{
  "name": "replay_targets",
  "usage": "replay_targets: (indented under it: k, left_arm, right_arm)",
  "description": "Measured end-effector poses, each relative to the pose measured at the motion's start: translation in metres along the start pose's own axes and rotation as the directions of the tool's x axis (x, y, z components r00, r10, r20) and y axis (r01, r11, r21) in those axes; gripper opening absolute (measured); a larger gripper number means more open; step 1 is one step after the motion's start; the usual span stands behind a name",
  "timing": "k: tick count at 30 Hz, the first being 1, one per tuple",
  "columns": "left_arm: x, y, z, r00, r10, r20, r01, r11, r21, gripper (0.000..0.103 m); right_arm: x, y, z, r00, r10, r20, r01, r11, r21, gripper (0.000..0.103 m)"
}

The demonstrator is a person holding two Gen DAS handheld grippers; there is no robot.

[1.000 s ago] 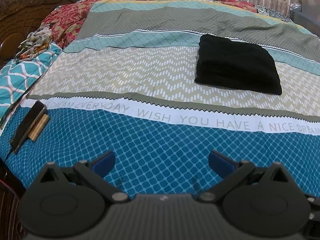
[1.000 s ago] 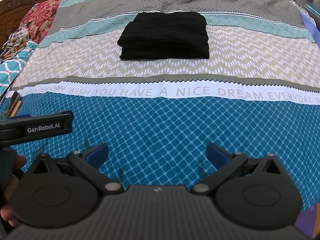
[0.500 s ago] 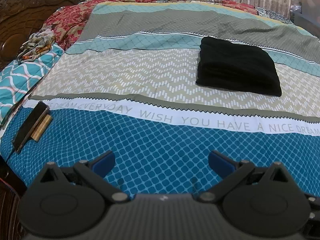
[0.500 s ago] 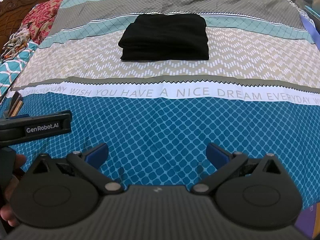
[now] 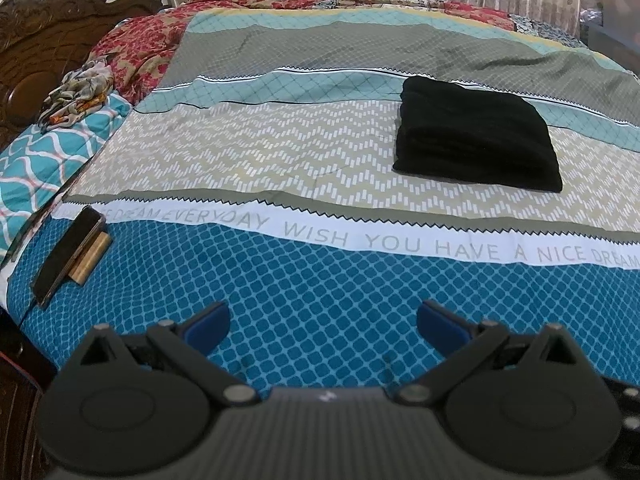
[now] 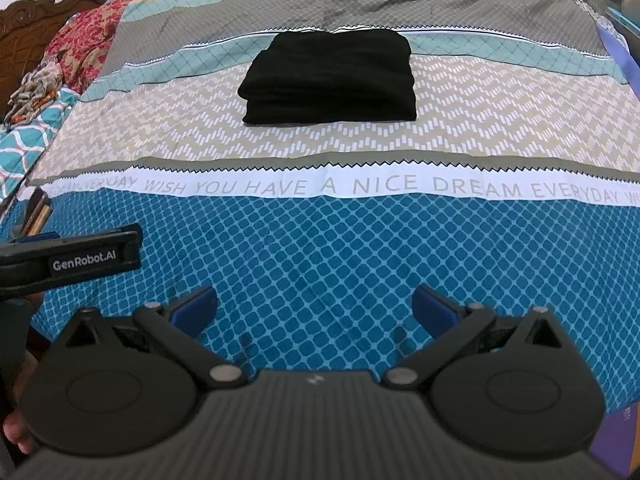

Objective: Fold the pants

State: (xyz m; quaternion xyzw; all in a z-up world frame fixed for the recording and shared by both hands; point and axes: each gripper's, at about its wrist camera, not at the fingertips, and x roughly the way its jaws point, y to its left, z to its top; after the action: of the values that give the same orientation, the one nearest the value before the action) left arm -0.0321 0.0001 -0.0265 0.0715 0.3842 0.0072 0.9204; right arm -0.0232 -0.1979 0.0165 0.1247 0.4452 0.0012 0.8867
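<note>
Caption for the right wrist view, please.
Right gripper open, over the teal bedspread; black pants lie folded beyond.

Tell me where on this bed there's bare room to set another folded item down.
Bare bedspread: the blue diamond band between both open grippers and the lettered stripe, and the zigzag band left of the folded black pants. Crowded: the left edge, with a phone, a crumpled scarf and red bedding.

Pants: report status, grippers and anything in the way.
Left gripper open, right gripper open, both empty, short of the pants. Pants lie folded in a neat stack on the bedspread. Nothing between grippers and pants; phone off to the left edge.
</note>
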Motion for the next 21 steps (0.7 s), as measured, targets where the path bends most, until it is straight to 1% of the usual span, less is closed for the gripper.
replay_targets:
  k: [5,9,11,15,18,21]
  left_arm:
    - [-0.011,-0.009,-0.002,0.999,0.008,0.031,-0.010,0.999,0.039,0.103]
    - [-0.017,-0.017,-0.003,0.998,0.031,0.049,-0.035,0.997,0.071,0.103]
    - [-0.018,-0.020,-0.003,0.998,0.028,0.048,-0.032,0.996,0.083,0.103]
    - [-0.019,-0.024,-0.005,0.999,0.015,0.036,-0.018,0.995,0.094,0.103]
    - [-0.018,-0.025,-0.008,0.999,0.017,0.027,-0.020,0.995,0.096,0.103]
    - [-0.014,-0.024,-0.010,1.000,0.012,-0.004,-0.012,0.996,0.086,0.103]
  right_arm:
    - [-0.010,-0.012,-0.003,0.999,0.015,0.032,-0.017,0.997,0.072,0.103]
    - [-0.015,-0.019,-0.007,0.999,-0.001,0.043,-0.003,0.995,0.104,0.103]
    - [-0.015,-0.021,-0.008,0.999,-0.004,0.039,-0.001,0.993,0.115,0.103]
    - [-0.013,-0.023,-0.009,1.000,-0.007,0.028,0.004,0.992,0.123,0.103]
    - [-0.013,-0.022,-0.009,1.000,-0.009,0.028,0.005,0.993,0.119,0.103]
    - [-0.011,-0.022,-0.010,1.000,-0.007,0.022,0.005,0.994,0.114,0.103]
